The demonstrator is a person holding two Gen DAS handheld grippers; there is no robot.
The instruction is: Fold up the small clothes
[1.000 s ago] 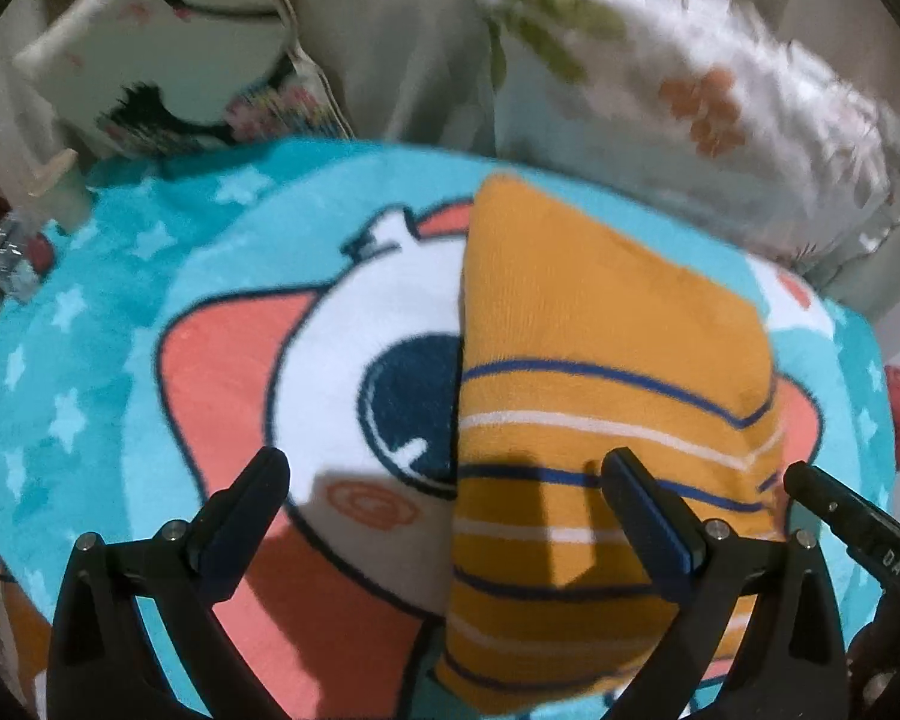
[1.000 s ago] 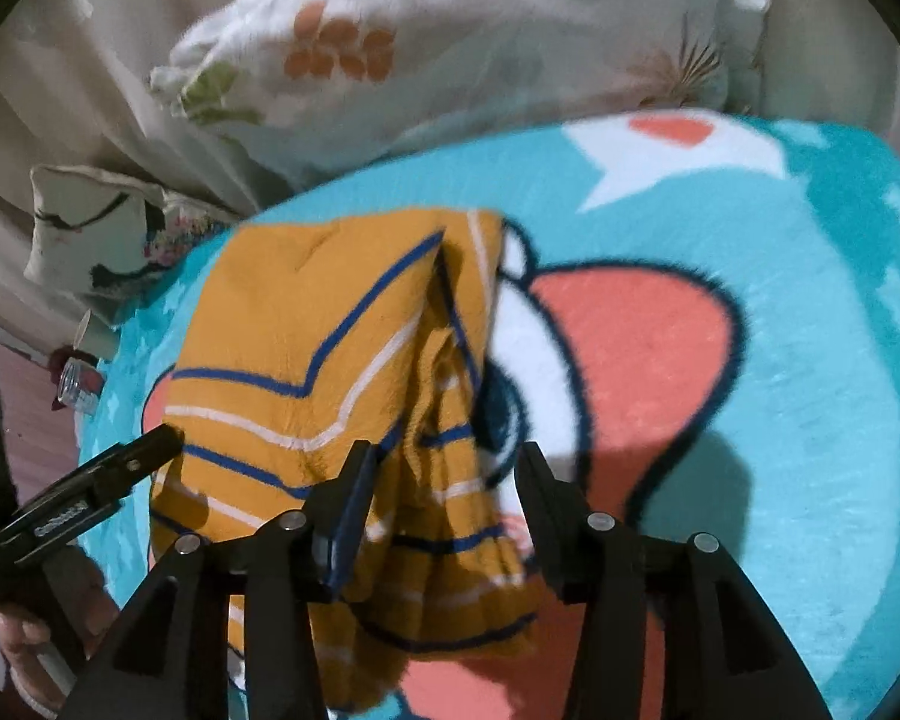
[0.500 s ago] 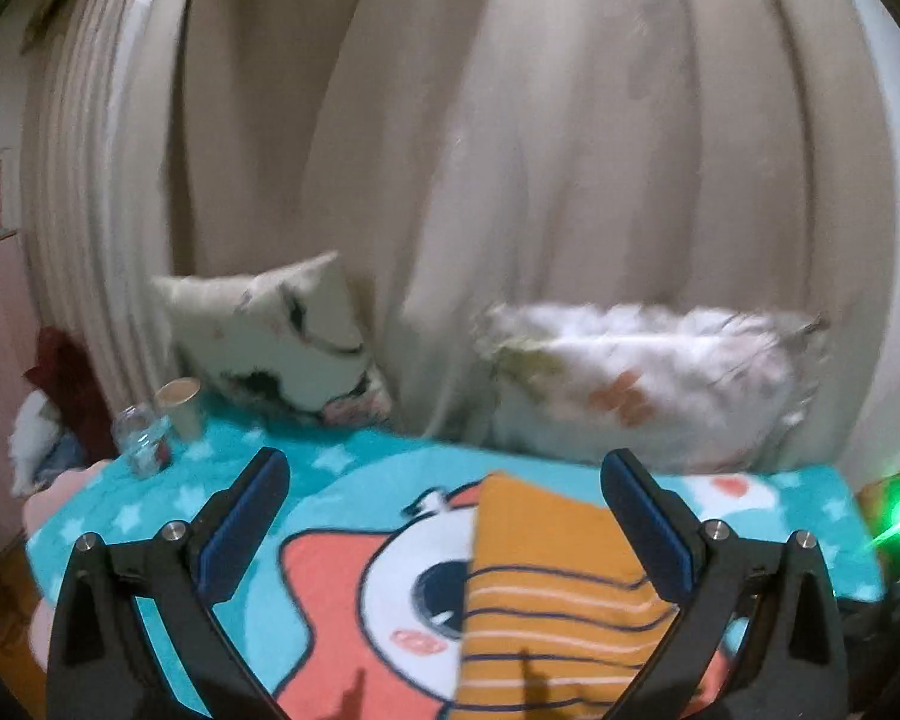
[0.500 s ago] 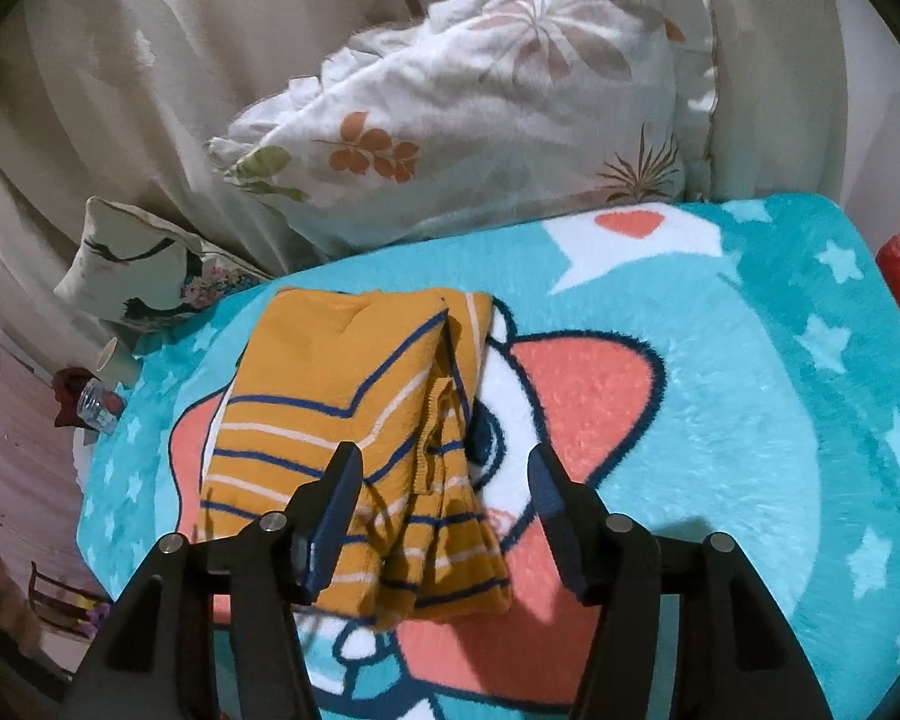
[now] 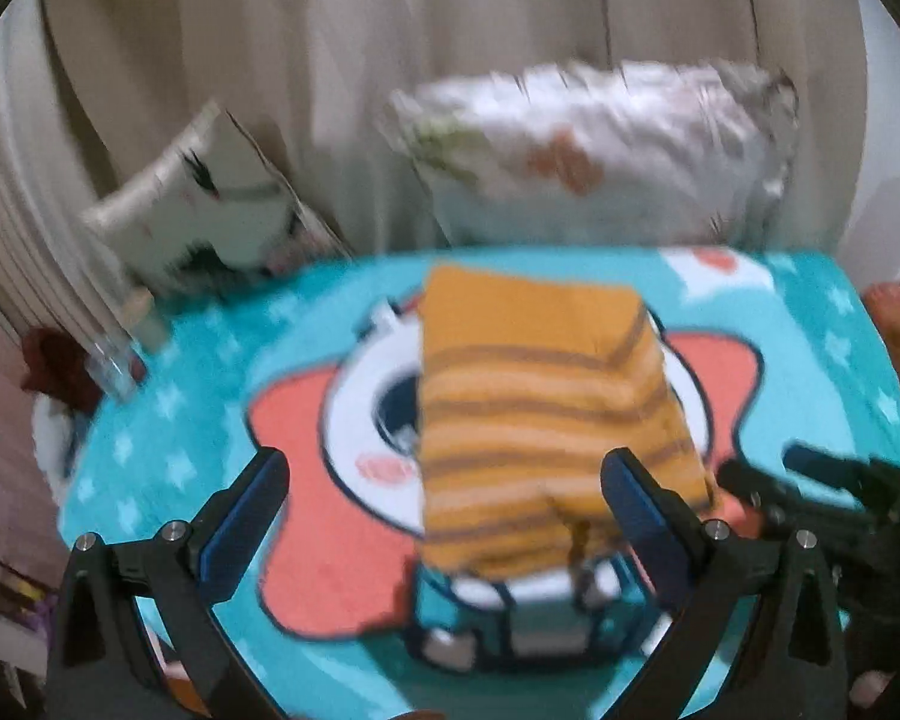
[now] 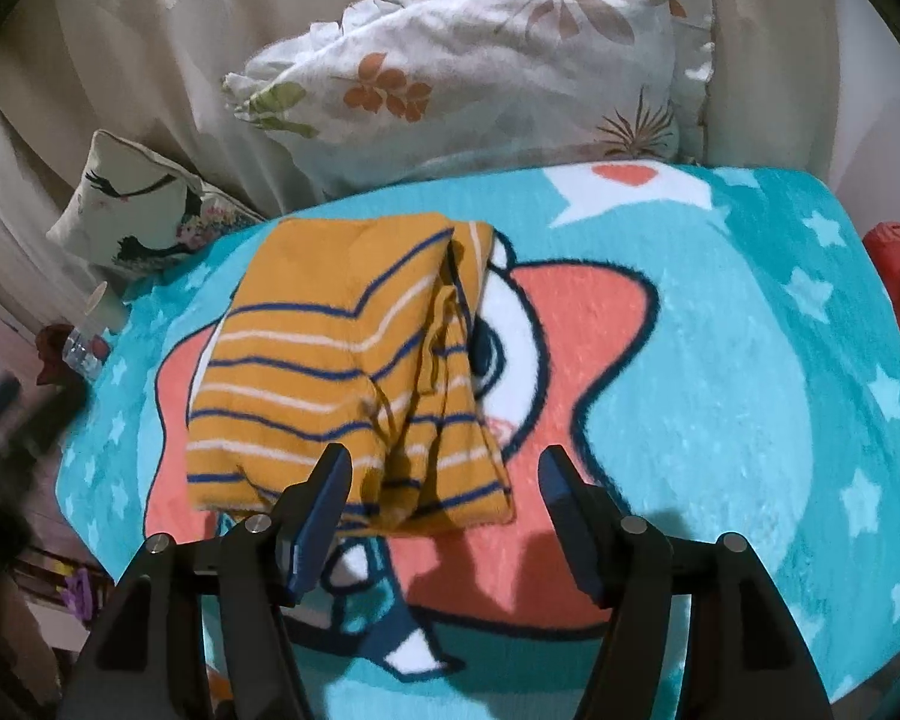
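Folded striped garment (image 6: pixel 354 360) mid-blanket (image 6: pixel 750 390) (teal margins all round)

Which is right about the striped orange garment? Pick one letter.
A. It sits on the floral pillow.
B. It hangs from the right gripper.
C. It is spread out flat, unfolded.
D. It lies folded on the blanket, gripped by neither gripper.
D: the striped orange garment lies folded on the blanket, and the right gripper and left gripper both stand open above it.

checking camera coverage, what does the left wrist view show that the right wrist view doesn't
Only the left wrist view shows the right gripper, dark and blurred at its right edge. Only the right wrist view shows the loose bunched layers along the striped garment's right side, and the floral pillow sharply. Both show the garment lying free on the teal blanket, both pairs of fingers open, nothing between them.
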